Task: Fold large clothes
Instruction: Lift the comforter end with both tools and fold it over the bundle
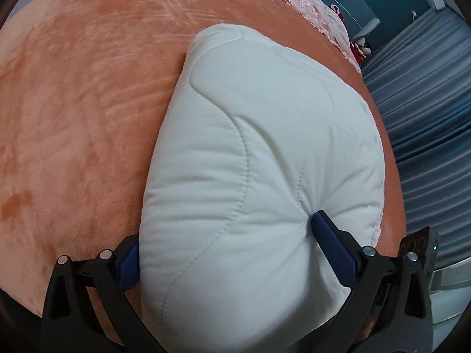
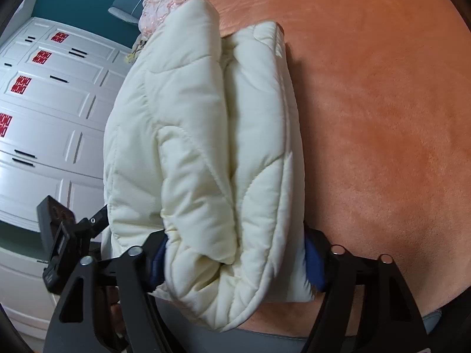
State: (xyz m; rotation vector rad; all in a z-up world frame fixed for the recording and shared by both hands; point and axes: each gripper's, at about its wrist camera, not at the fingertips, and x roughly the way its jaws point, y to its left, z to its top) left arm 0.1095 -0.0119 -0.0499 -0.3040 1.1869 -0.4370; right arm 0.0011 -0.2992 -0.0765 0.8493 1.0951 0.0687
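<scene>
Quilted jacket (image 1: pixel 259 153) folded thick on orange blanket (image 1: pixel 73 103); left gripper (image 1: pixel 226 250) and right gripper (image 2: pixel 235 256) fingers pinching it.

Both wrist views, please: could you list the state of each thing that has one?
Cream quilted padded jacket: folded into a thick bundle, lying on the orange plush bedspread.
Left gripper: jaws wide, blue pads pressing the bundle's sides.
Right gripper: clamped across the folded layers.
White drawer fronts: closed.

One quilted cream jacket (image 2: pixel 200 135), folded into a thick bundle; one orange plush blanket (image 2: pixel 382 117) under it; one pink lace cover (image 1: pixel 312 3) at the far edge. Two grippers: left gripper (image 1: pixel 226 244); right gripper (image 2: pixel 235 250). Four red stickers (image 2: pixel 20 83) on the white cabinets (image 2: pixel 50 147).
</scene>
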